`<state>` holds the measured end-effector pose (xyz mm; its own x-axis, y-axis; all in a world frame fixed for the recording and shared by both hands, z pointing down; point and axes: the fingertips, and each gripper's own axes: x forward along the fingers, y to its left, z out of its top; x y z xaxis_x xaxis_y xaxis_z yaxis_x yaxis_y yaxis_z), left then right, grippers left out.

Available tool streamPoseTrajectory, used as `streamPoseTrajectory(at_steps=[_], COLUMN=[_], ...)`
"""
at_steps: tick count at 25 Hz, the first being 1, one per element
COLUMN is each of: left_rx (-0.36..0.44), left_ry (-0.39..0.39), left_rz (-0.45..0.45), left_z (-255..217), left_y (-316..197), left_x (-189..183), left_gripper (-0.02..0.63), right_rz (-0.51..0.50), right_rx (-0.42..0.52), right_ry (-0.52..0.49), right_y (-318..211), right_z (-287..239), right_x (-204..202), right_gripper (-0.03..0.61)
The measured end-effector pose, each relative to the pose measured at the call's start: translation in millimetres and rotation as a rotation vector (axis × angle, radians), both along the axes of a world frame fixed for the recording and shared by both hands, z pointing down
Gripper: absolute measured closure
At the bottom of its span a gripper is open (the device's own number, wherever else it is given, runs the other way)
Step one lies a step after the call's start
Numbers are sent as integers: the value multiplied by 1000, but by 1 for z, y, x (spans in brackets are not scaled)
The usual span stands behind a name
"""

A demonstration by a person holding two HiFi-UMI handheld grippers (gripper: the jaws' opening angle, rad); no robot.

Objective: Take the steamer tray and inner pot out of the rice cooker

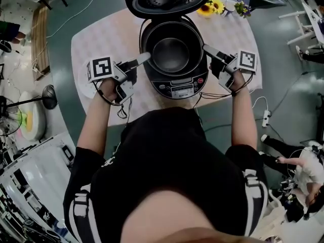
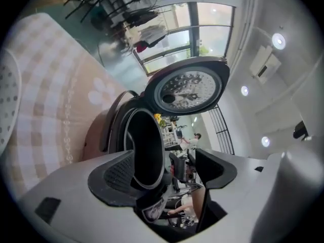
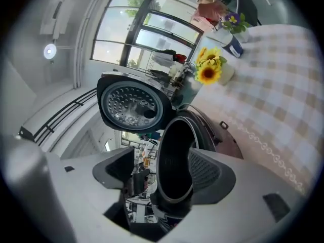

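One perforated white tray [image 2: 6, 105], cut off by the frame, lies near the bench's [image 1: 111, 34] left edge. Left tongs [image 2: 166, 162] gape astride the rim of the inner pot [image 1: 171, 54], which sits in the open rice cooker [image 1: 174, 82]. Right tongs [image 3: 161, 161] gape astride the opposite rim, pads not pressing.

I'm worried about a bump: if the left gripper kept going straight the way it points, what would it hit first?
Most likely the inner pot: its rim sits between the open fingers of the left gripper, though depth is unclear.
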<state>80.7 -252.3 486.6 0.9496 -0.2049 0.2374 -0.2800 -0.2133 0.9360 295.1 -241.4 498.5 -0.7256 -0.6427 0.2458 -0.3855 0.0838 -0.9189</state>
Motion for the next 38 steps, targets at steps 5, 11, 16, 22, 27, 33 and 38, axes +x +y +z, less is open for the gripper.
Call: streamPoseTrajectory(at_steps=[5, 11, 16, 22, 27, 33, 38], left_rx=[-106, -154, -176, -201, -188, -160, -145], left_ry=[66, 75, 101, 122, 77, 6, -37], left_rz=[65, 39, 19, 39, 90, 118, 98], left_z=[15, 36, 38, 39, 46, 60, 65], left_y=[7, -3, -10, -9, -8, -8, -6], left_x=[5, 3, 6, 10, 11, 8, 6], left_gripper=[242, 251, 273, 346, 397, 529, 588], right_rz=[-40, -33, -63, -129, -194, -195, -181], right_rx=[-88, -128, -118, -117, -120, -158, -170], right_ry=[-75, -124, -142, -105, 35, 156, 180], right_y=[3, -1, -4, -5, -11, -12, -12], right_z=[17, 39, 37, 38, 51, 67, 69], right_x=[9, 17, 11, 2, 3, 13, 16], right_gripper=[256, 264, 267, 316, 422, 566, 568])
